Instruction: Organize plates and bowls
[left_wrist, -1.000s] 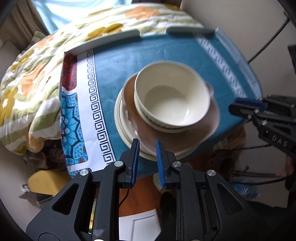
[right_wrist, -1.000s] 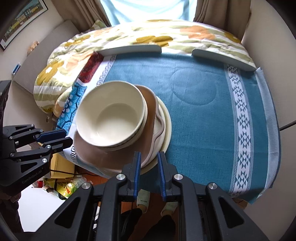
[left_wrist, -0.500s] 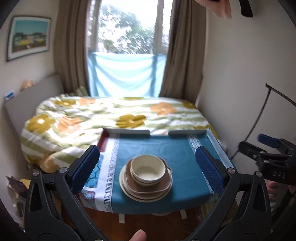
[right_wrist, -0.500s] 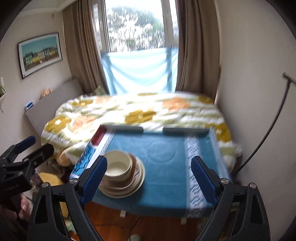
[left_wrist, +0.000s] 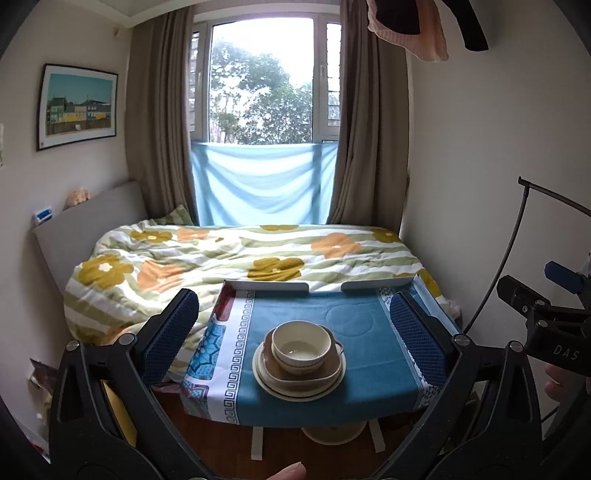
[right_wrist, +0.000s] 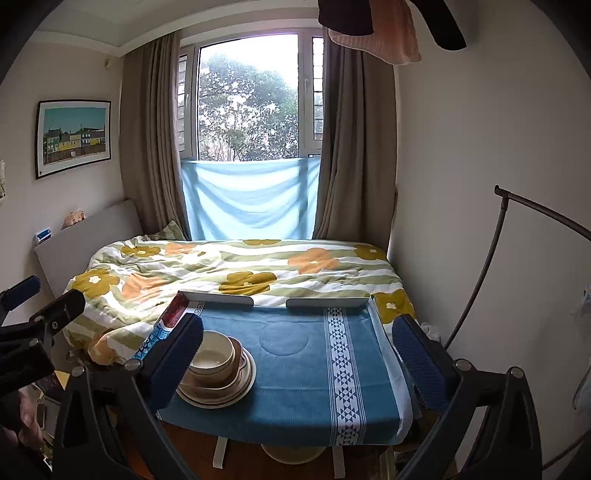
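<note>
A cream bowl (left_wrist: 301, 345) sits on a brown plate (left_wrist: 321, 374), which rests on a round cream plate (left_wrist: 266, 380), near the front edge of the blue-clothed table (left_wrist: 369, 354). My left gripper (left_wrist: 291, 297) is held well back from the stack, open wide with nothing between its pads. My right gripper (right_wrist: 298, 322) also hangs back from the table. Its jaws are opening and hold nothing. In the right wrist view its left finger (right_wrist: 177, 354) hides part of the bowl (right_wrist: 216, 356).
A bed (left_wrist: 221, 258) with a flowered quilt lies behind the table, under a curtained window. Two white rails (left_wrist: 266, 285) line the table's far edge. A black curved pole (right_wrist: 491, 258) stands by the right wall. Clothes hang overhead.
Both grippers have pulled back and risen from just over the stack, now looking across the room. Both sets of jaws went from shut to wide open. The stack has not moved.
</note>
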